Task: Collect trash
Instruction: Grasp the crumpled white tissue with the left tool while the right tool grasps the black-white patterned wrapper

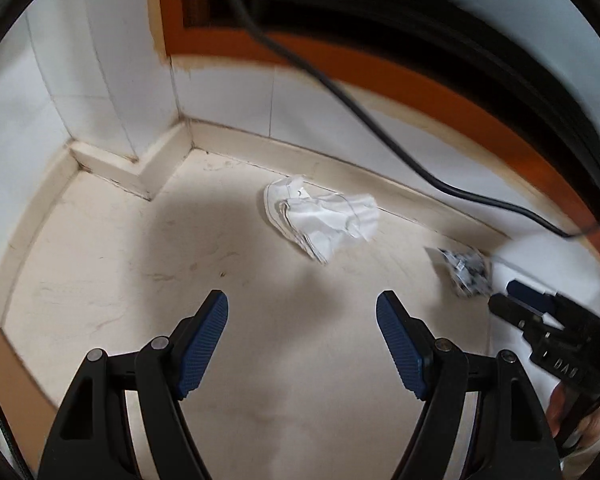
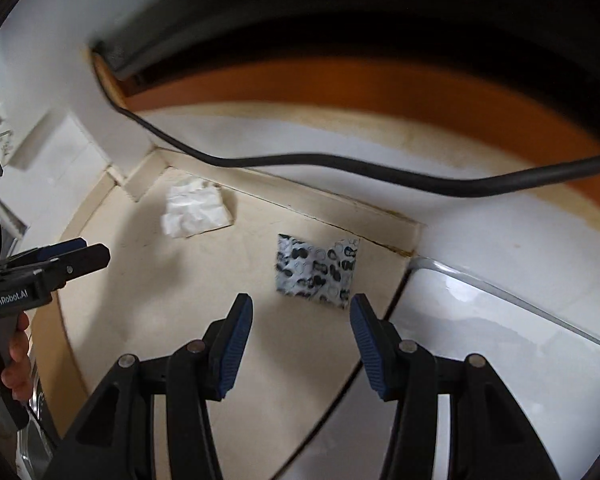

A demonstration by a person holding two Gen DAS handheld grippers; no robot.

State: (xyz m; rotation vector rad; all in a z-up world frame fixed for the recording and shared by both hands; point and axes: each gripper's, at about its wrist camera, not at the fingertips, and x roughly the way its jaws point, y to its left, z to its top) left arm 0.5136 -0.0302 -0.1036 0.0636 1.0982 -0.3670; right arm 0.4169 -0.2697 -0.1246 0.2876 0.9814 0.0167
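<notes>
- Left wrist view: black left gripper with blue ribbed pads [image 1: 302, 312] stands wide and empty over cream floor [image 1: 140, 264]; crumpled white paper [image 1: 324, 216] lies ahead, beside the skirting.
- Right wrist view: matching right gripper [image 2: 301, 316] half open, empty; black-patterned wrapper [image 2: 316, 270] lies just beyond its tips.

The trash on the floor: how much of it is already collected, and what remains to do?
Nothing looks collected yet. The crumpled white paper and the black-and-white patterned wrapper both lie on the floor near the wall. The left gripper and right gripper are open and empty, each pointing down toward one piece. Both pieces are left to pick up; no bin is in view.
</notes>
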